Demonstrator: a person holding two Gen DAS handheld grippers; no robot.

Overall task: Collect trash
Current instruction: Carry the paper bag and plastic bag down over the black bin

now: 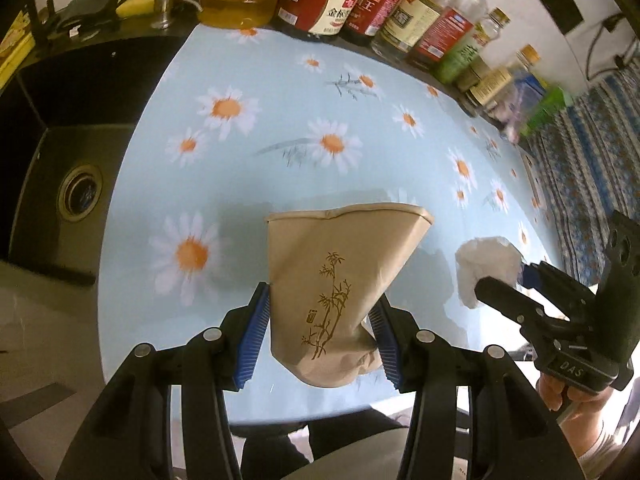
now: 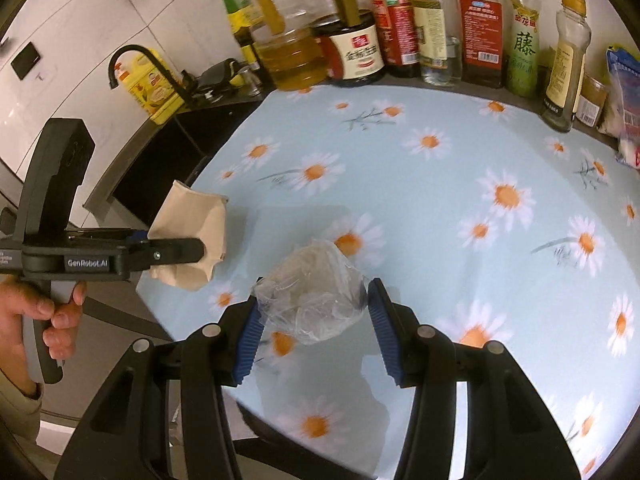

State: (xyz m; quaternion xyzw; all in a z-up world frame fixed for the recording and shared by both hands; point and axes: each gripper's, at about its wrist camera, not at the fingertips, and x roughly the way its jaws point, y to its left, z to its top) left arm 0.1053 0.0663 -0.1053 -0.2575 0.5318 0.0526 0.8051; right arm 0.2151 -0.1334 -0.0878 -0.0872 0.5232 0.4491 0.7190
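My left gripper [image 1: 320,336] is shut on a crushed tan paper cup [image 1: 340,280] with a bamboo print, held above the daisy tablecloth [image 1: 280,120]. The same cup [image 2: 192,232] shows in the right wrist view, at the left, in the left gripper [image 2: 200,250]. My right gripper [image 2: 312,320] is shut on a crumpled clear plastic bag [image 2: 312,300], also held above the cloth. In the left wrist view that bag [image 1: 488,268] looks whitish at the right gripper [image 1: 504,280] tips.
A row of oil and sauce bottles [image 2: 400,32] lines the back edge of the counter. A black sink [image 1: 76,160] with a drain lies left of the cloth, with a black tap [image 2: 136,64] behind it. Packets [image 2: 624,92] lie at the far right.
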